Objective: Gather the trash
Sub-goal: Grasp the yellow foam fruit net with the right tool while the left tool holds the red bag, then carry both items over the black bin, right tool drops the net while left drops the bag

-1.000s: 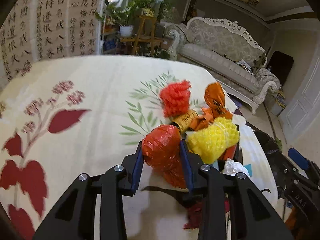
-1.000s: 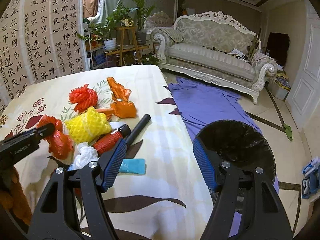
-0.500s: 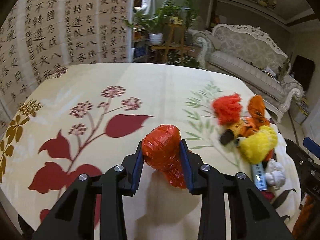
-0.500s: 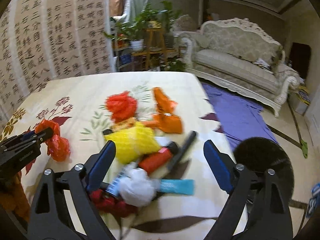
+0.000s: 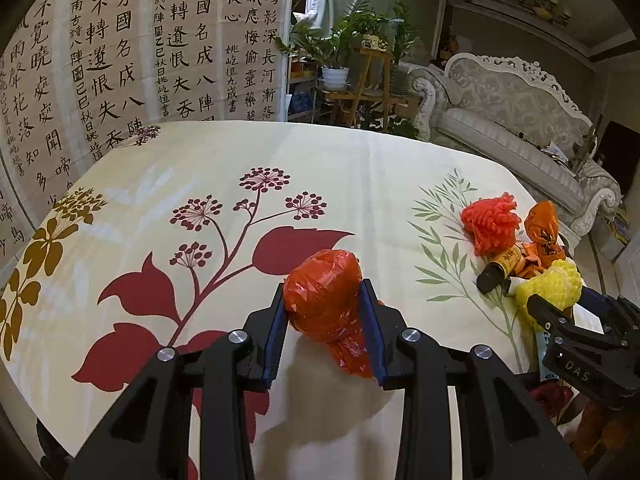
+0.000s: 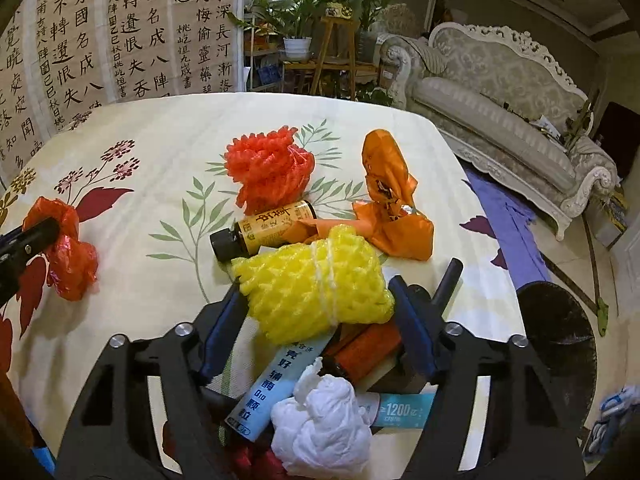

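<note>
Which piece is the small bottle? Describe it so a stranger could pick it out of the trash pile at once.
Start at the floral tablecloth and go to the pile of trash near its right edge. Between the red foam net and the yellow foam net lies the small bottle on its side. It alone is rigid and cylindrical, with a dark cap and a yellow label bearing dark characters.

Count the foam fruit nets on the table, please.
2. The red foam fruit net lies beyond the brown bottle; the yellow foam fruit net sits between the right gripper fingers. Others may be hidden.
</note>
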Motion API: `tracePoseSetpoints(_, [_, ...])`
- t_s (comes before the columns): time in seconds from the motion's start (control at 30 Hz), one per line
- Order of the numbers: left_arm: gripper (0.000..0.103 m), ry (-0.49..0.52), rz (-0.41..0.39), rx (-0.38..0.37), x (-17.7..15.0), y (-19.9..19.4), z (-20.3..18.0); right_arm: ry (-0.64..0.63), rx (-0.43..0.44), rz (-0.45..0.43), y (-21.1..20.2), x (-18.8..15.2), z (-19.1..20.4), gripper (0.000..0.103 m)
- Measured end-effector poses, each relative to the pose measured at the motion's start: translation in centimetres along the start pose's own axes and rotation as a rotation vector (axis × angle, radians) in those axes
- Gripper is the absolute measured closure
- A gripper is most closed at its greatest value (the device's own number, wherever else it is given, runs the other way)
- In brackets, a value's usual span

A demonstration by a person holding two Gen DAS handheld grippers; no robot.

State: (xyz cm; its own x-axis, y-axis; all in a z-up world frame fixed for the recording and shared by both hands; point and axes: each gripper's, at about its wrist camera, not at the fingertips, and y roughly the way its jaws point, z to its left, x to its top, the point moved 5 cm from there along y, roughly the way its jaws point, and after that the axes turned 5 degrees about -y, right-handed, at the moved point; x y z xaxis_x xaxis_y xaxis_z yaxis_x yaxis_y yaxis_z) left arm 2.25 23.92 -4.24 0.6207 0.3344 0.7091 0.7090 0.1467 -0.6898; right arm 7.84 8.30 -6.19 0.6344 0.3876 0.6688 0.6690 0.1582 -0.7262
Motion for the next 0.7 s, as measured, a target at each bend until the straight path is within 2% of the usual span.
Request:
tracePoseSetpoints(0.23, [0.067,0.013,-0.021,-0.041,0.2,-0.9,-2.1,0.034,-0.004,-0.074,-3.1,0.2,-1.4,0.040])
tracePoseSetpoints(0.4, [0.067,0.049,-0.046,-0.102,0.2,-2.0,-5.7,0.098,-0.041,-0.102,-5.4,-1.1,-5.2,0.040])
tracePoseSetpoints(0.6, [0.067,0.114,-0.046,-0.203,-0.8,-2.9,-12.1,0.170,-0.197,-0.109,-7.4,-4.2,-11.8,0.040])
tracePoseSetpoints(0.7, [0.067,0.163,-0.039,-0.257,-1.6,-3.2,-15.8,0.206,-0.249,-0.093,-7.7,-5.8,-14.5,0.040])
